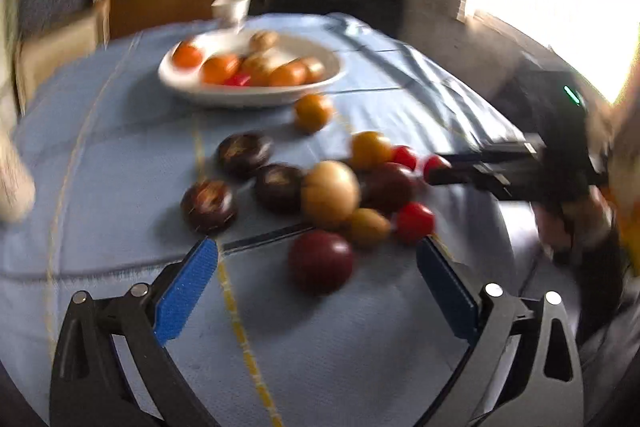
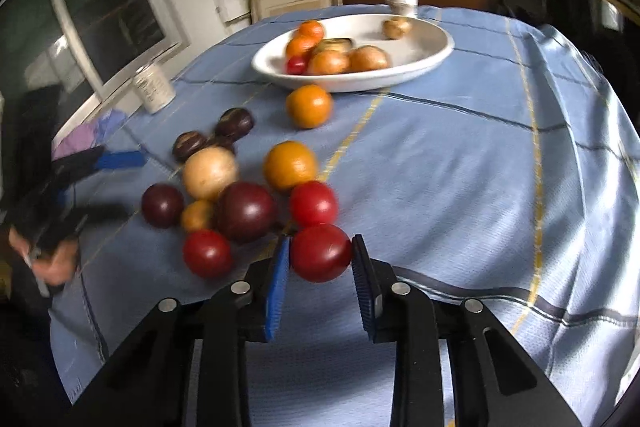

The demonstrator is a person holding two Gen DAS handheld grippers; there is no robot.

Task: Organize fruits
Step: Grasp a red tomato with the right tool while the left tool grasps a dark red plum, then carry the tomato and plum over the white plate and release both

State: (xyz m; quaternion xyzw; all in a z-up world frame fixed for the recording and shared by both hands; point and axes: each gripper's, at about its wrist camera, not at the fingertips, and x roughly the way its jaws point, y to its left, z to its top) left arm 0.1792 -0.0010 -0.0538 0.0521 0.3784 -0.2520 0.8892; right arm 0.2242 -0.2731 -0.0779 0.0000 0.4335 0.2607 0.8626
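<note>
Fruits lie clustered on the blue-clothed surface (image 2: 460, 155), with more in the white bowl (image 2: 436, 57) farther back. Right claw (image 2: 320, 259) pinches a red fruit (image 2: 320, 253) between its blue pads at the near edge of the cluster. Left claw (image 1: 316, 257) is spread wide, with nothing between its pads, just short of a dark red fruit (image 1: 320, 261). An orange fruit (image 2: 309, 105) sits alone just in front of the bowl.
</note>
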